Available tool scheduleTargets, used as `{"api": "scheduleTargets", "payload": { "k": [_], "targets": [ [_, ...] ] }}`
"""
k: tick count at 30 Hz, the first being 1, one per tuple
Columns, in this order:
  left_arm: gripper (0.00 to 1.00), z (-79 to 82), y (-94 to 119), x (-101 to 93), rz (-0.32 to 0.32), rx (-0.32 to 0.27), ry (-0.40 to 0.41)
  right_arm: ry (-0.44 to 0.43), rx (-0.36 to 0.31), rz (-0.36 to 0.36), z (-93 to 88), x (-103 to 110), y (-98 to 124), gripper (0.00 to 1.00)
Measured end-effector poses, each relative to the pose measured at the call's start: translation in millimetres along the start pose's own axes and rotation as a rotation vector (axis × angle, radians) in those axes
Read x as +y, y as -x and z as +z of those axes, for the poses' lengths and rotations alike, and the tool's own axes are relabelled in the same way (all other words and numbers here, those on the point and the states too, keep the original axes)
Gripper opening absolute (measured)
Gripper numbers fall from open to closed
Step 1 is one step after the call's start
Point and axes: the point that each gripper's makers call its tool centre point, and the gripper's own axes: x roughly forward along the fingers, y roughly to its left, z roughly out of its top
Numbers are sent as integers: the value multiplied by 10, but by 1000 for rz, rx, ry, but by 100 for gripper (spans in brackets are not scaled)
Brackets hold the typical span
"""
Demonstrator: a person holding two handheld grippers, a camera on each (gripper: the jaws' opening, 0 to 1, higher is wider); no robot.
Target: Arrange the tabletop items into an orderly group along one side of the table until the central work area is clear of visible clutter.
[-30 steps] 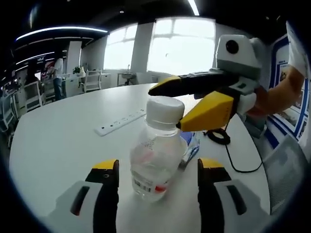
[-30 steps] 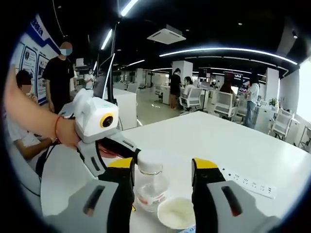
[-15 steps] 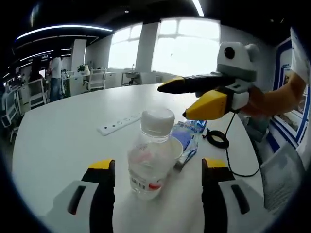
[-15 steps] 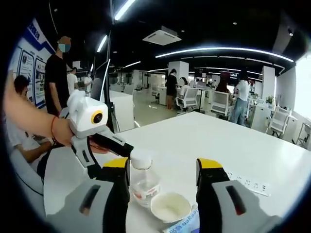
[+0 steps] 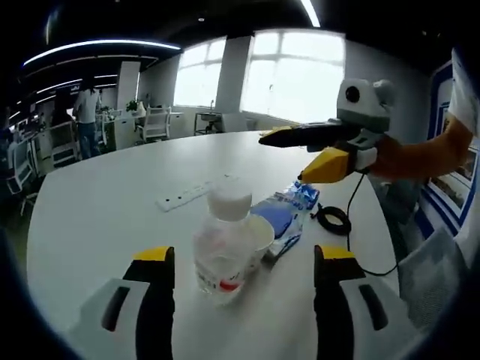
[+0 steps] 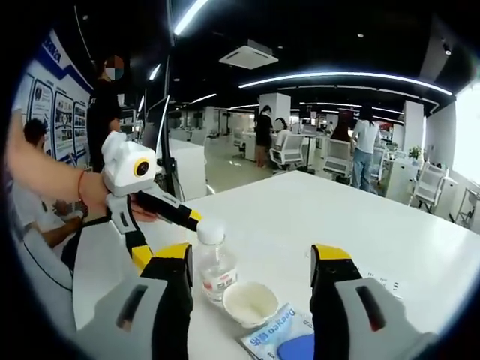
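In the left gripper view, the left tool (image 5: 240, 262) had its two yellow-tipped jaws spread wide and gripped nothing. Directly ahead of the gap, a little beyond the jaw tips, a clear plastic bottle with a white cap (image 5: 223, 244) stood upright on the round white tabletop (image 5: 97, 202), probably lined up that way so the jaws could close on it from both sides. A small white round bowl (image 5: 259, 232) sat just behind the bottle and to its right, seeming to touch it. Beyond the bowl lay a flat blue-and-white plastic packet (image 5: 289, 214), then a coiled black cable (image 5: 334, 220) further right, and a white power strip (image 5: 184, 196) off to the far left. The bottle, bowl and packet made a tight cluster, which looked like grouping under way, though whether it sat at the tabletop's side could not be told.

The right tool (image 5: 296, 156) hovered above the packet, coming in from the right, jaws parted and holding nothing.

In the right gripper view, that tool (image 6: 251, 274) had its jaws apart, framing the same bottle (image 6: 211, 259), the bowl (image 6: 250, 301) and the packet (image 6: 289, 337) closest in. The left tool (image 6: 169, 234) reached in from the left beside the bottle. Far behind, people stood among office chairs.
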Motion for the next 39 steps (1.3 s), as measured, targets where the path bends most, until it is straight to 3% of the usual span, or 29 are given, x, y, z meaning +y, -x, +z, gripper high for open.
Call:
{"api": "scheduleTargets", "payload": {
  "k": [11, 39],
  "targets": [
    [80, 77, 128, -138, 31, 1, 1, -13, 14, -17, -65, -121, 359, 67],
    [82, 313, 425, -643, 103, -19, -6, -42, 40, -110, -328, -442, 1536, 68]
  ]
}}
